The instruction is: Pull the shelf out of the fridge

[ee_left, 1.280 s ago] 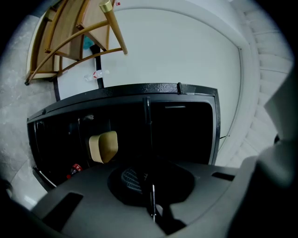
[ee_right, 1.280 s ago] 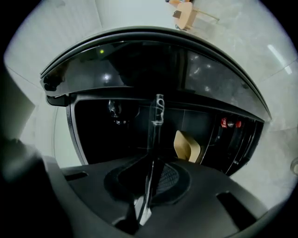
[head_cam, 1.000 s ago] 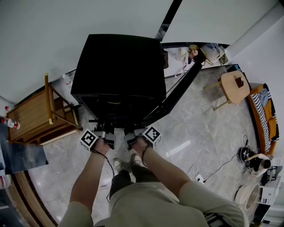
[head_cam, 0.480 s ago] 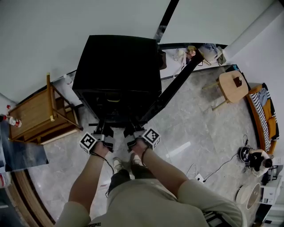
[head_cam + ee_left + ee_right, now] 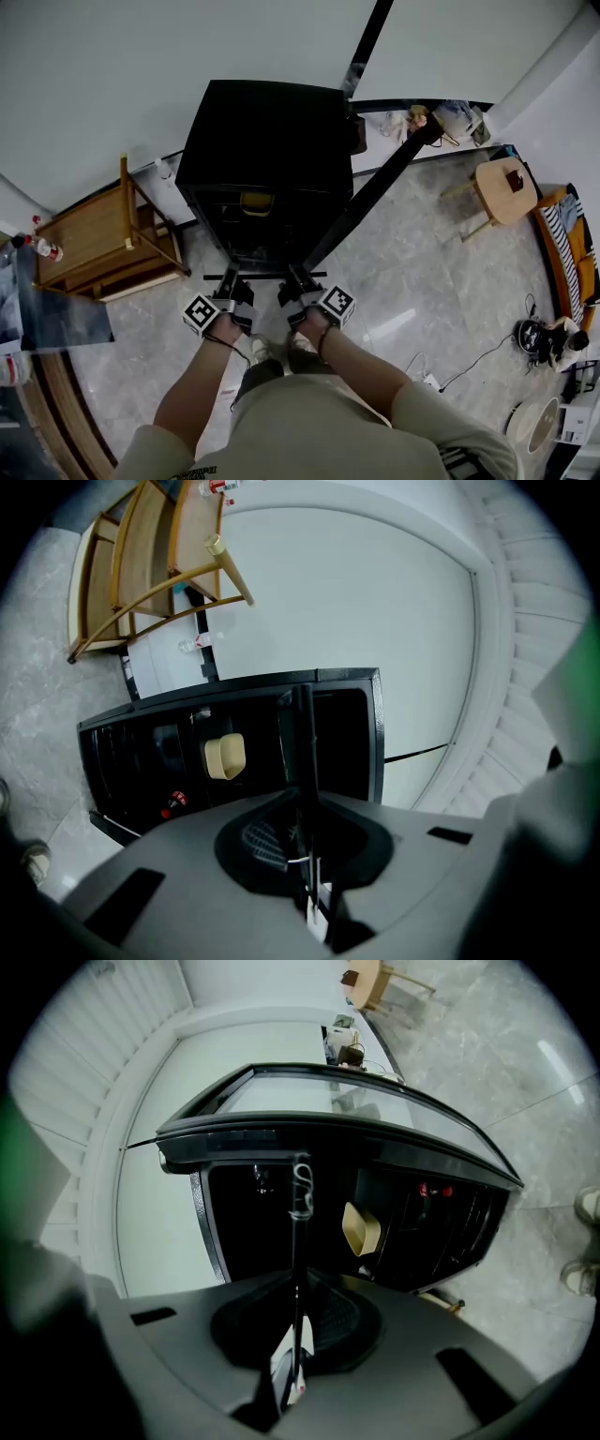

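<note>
My left gripper [image 5: 229, 284] and right gripper [image 5: 294, 282] both pinch the shelf's [image 5: 267, 276] thin near edge. Pulling unevenly could jam it in the fridge [image 5: 267, 131] or let it slip.

No words, brands or numbers can be read anywhere; the only signs are black-and-white square patterns on the left marker cube [image 5: 200, 312], fixed to the left claw [image 5: 228, 283], and on the right marker cube [image 5: 337, 305], fixed to the right claw [image 5: 294, 279]; the dark shirt print [image 5: 201, 472] is too small to make out.
</note>
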The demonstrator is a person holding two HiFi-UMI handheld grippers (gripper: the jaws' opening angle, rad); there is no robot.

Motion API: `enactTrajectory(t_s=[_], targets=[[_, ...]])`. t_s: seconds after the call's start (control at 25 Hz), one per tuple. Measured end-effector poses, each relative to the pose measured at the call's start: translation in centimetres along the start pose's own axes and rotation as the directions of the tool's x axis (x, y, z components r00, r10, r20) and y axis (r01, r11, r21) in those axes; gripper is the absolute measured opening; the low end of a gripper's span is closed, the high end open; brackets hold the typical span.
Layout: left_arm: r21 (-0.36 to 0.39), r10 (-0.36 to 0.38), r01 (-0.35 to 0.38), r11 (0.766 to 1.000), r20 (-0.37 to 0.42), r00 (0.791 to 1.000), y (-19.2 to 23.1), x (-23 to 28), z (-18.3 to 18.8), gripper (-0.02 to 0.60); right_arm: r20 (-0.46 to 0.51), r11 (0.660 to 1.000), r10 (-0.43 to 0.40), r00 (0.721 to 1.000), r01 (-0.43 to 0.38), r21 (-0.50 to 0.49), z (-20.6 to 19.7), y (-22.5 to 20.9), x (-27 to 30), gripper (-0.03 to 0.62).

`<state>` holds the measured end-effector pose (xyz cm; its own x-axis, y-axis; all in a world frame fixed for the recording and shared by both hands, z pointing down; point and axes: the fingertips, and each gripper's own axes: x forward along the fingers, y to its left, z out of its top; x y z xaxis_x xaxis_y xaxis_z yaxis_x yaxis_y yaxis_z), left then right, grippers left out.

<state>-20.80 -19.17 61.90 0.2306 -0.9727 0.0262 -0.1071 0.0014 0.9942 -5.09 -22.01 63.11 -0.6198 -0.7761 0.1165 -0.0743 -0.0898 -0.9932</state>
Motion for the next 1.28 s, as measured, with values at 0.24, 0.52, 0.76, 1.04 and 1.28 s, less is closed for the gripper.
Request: enactTrajectory(t_s=[0.24,0.52,0.76,1.04,1.28], targets=[[-0.029,-0.014,0.014,0.999,-0.004,1.0,-1.2,-3.2,-1.6,0.021,-0.046,0.999,-0.005,0.999,0.006,0.034,-1.7,-0.2,-3.2,0.005],[-0.063,-0.035,0.036,0.997,0.024,0.999,-3.9,-6.8,-2.9,0.021,-0.117,1.0,0.004,0.993,-0.001,0.027,-3.5,2.8,-6.4,0.003],[-0.039,-0.095,0.097,0.995,0.049,0.994,-9.1,-9.6,-3.1,0.02,-0.193,0.995,0.098,0.976,-0.099,0.005,-5.1,7.6,-8.6,0.004],[0.011,-0.193,0.193,0.981,0.103,0.976,-15.7,-12.4,-1.9,0.02,-0.283,0.978,0.191,0.94,-0.208,-0.032,-7.0,14.6,-9.8,0.005],[0.087,-0.294,0.283,0.955,0.144,0.945,-21.9,-12.8,0.9,0.023,-0.342,0.945,0.26,0.903,-0.311,-0.104,-8.1,22.4,-8.5,0.005]])
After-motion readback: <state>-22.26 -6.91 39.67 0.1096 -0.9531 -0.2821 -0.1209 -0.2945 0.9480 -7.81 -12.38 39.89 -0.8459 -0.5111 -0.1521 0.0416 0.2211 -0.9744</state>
